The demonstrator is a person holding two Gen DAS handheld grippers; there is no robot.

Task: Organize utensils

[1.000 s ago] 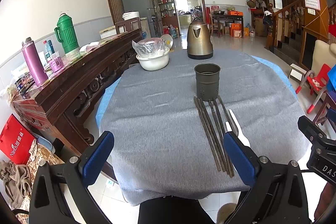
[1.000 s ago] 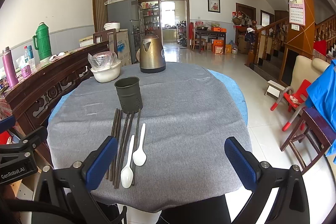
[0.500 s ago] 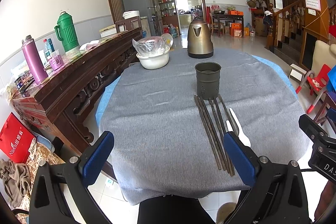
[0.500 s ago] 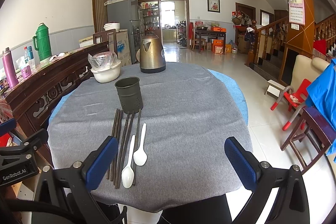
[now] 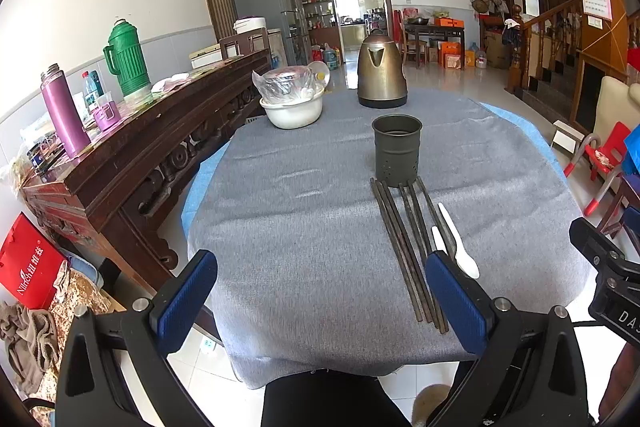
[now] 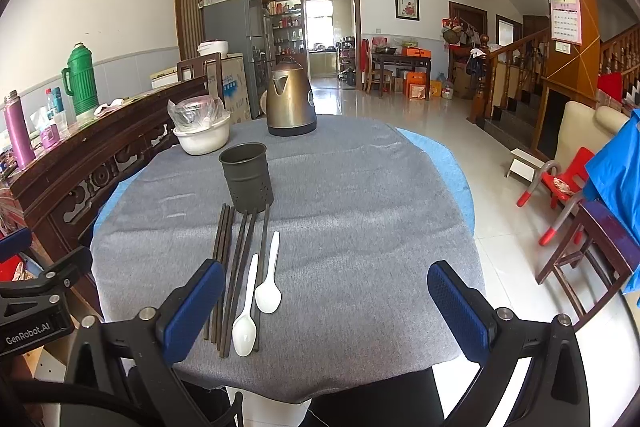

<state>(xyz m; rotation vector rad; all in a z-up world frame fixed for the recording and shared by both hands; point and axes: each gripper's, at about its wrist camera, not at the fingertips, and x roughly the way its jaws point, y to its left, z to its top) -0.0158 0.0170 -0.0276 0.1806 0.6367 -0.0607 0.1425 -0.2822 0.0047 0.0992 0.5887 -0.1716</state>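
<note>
Both my jaws stand wide open and empty at the near edge of the desk (image 6: 360, 227). The chopsticks (image 6: 236, 267) and two white spoons (image 6: 250, 307) lie side by side, long axes running away from me toward the perforated holder (image 6: 246, 177). They sit just ahead of my right gripper (image 6: 324, 311), toward its left finger, so I judge that hand the handier; my left gripper (image 5: 320, 303) has them at its right finger.

On the bench: five dark chopsticks (image 6: 240, 263), two white plastic spoons (image 6: 269, 283), one perforated metal utensil holder (image 6: 247, 177), one brass-coloured kettle (image 6: 291, 103), one white bowl (image 6: 203, 139). Sideboard: one green thermos (image 6: 81, 79), one purple flask (image 6: 18, 133).
</note>
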